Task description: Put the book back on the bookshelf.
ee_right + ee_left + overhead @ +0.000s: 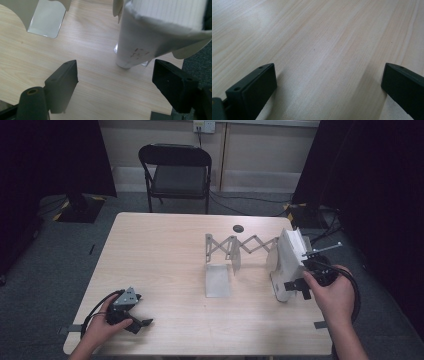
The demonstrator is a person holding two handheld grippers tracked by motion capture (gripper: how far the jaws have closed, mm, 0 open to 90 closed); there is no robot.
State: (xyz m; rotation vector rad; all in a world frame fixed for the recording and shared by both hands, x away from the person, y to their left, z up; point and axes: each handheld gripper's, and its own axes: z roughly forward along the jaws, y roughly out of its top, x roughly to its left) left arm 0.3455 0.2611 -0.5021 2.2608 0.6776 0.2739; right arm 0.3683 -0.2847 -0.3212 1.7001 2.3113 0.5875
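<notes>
Your right tongs [115, 82] stand wide and empty; the white paper-wrapped upright bundle [140, 42] stands just ahead of them on the pale wooden table [95, 32]. It likely handles light and crushable; grip its lower body. Left tongs [328, 87] wide, empty.

Wooden table [165, 255] bearing an expanding rack [240, 251], perhaps metal.

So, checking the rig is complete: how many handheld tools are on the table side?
2. The left tool rests near the table's front-left corner, open over bare wood. The right tool is at the right edge, open beside the white folded cloth on the expanding rack.
</notes>
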